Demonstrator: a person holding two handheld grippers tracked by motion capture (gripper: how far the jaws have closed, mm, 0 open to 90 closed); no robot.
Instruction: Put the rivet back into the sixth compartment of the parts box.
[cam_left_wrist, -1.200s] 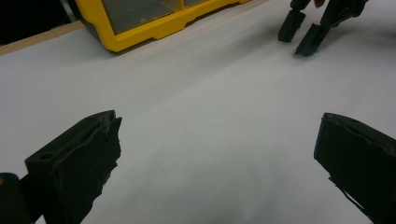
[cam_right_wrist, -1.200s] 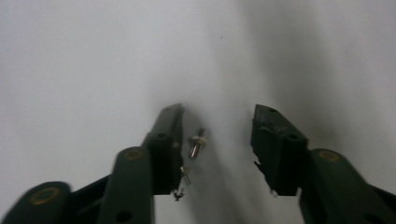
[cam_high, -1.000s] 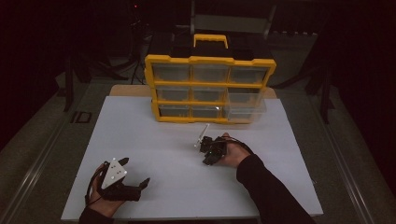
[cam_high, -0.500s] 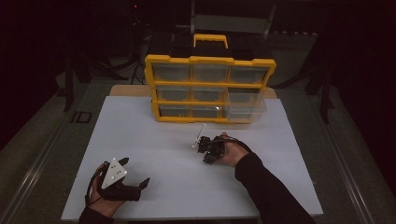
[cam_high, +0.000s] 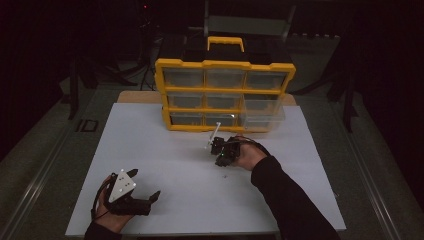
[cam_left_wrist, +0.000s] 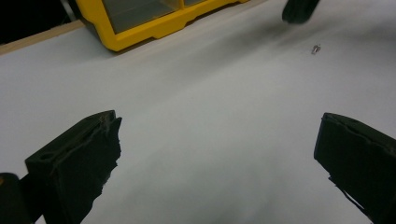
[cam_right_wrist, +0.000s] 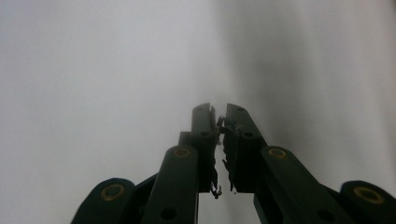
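Lying at the upper right of the left gripper view, one tiny silvery screw (cam_left_wrist: 317, 48) glints on our white table (cam_high: 175, 150). We hold our left gripper (cam_left_wrist: 219, 154) spread wide on nothing, our right gripper (cam_right_wrist: 219, 122) closed with nothing visible between them, before one yellow nine-drawer organizer (cam_high: 225, 95).

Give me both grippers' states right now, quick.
Left gripper: open, jaws wide apart, nothing between them, above the white table.
Right gripper: closed, jaws together; whether it grips anything cannot be told.
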